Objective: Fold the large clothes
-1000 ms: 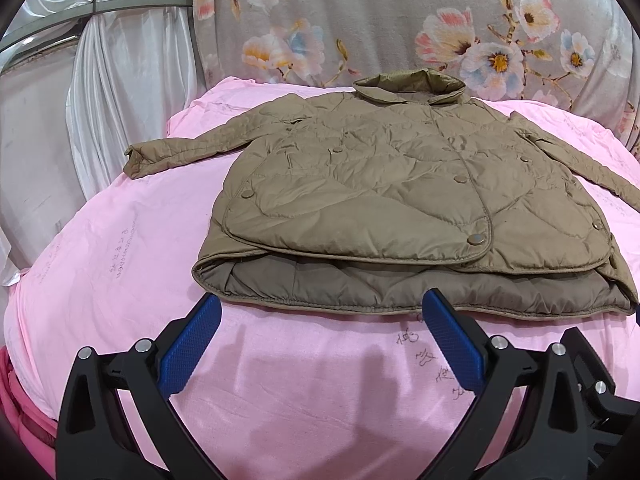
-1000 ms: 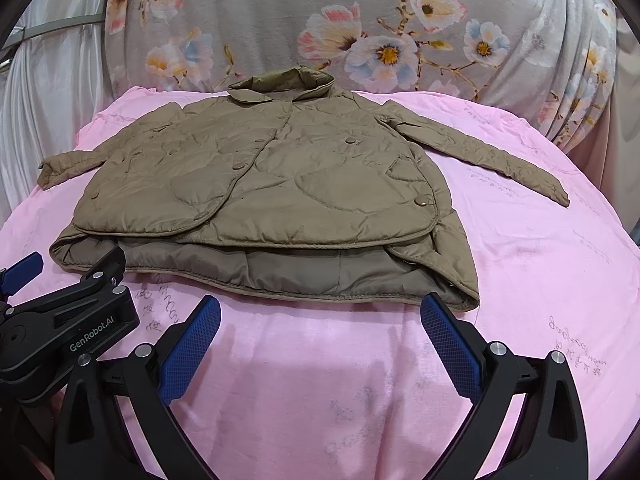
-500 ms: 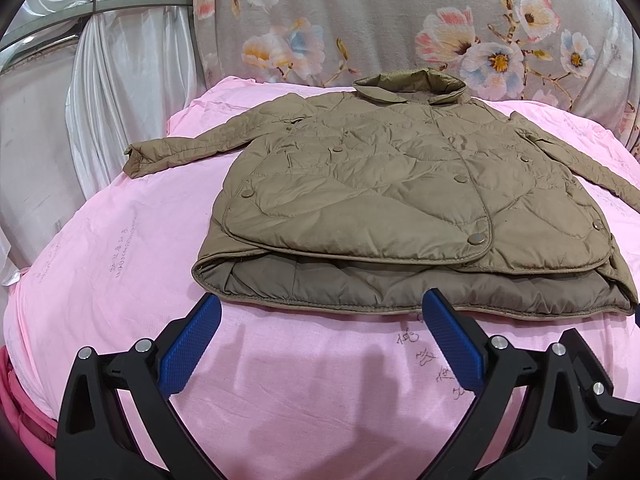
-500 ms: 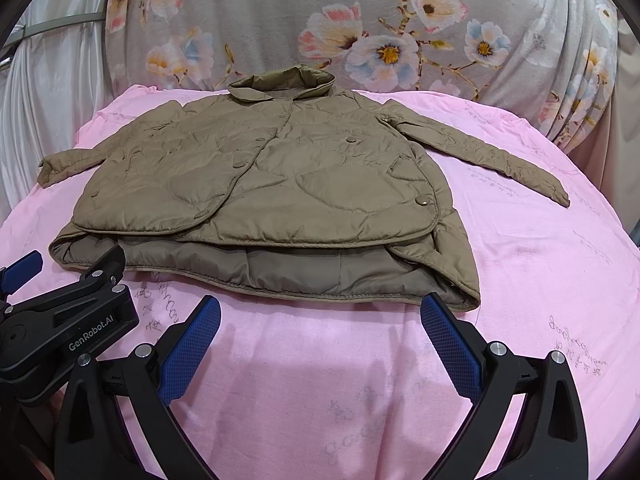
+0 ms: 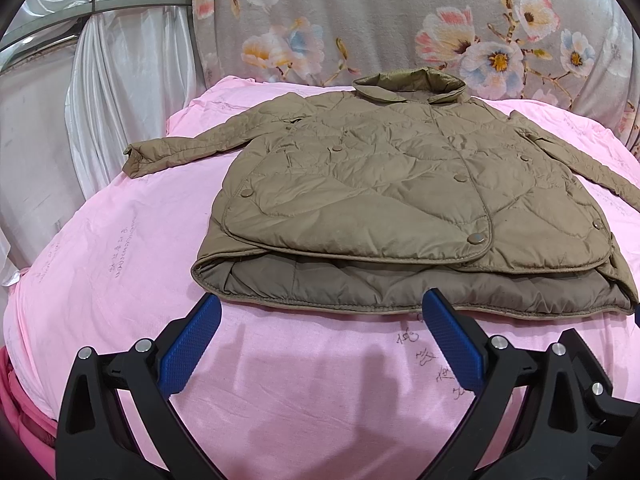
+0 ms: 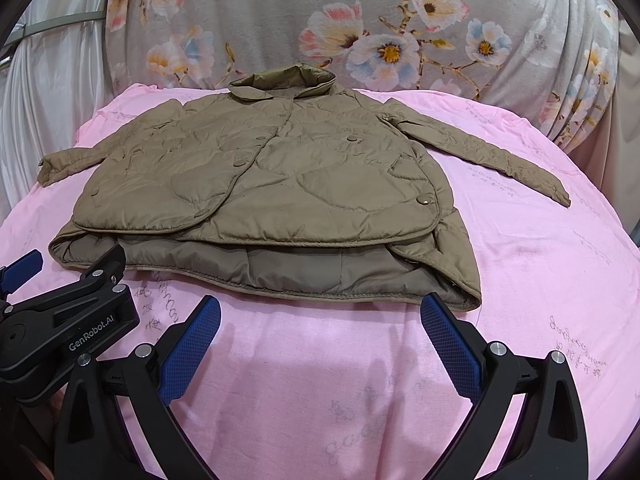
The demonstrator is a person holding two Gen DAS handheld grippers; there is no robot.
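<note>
An olive quilted jacket (image 5: 400, 184) (image 6: 272, 184) lies front side up on a pink sheet, collar at the far end, both sleeves spread out to the sides. Its hem faces me, with the lining showing under the front panels. My left gripper (image 5: 320, 316) hangs open just short of the hem's left half, nothing between its blue pads (image 5: 192, 344). Open as well, my right gripper (image 6: 320, 316) sits before the hem's right half, with nothing in it. The body of the left gripper (image 6: 68, 320) shows at the lower left of the right wrist view.
The pink sheet (image 5: 120, 248) (image 6: 540, 272) covers a rounded bed and drops off at the left and right edges. A grey floral cloth (image 5: 400, 20) hangs behind the collar. White curtains (image 5: 100, 80) stand at the far left.
</note>
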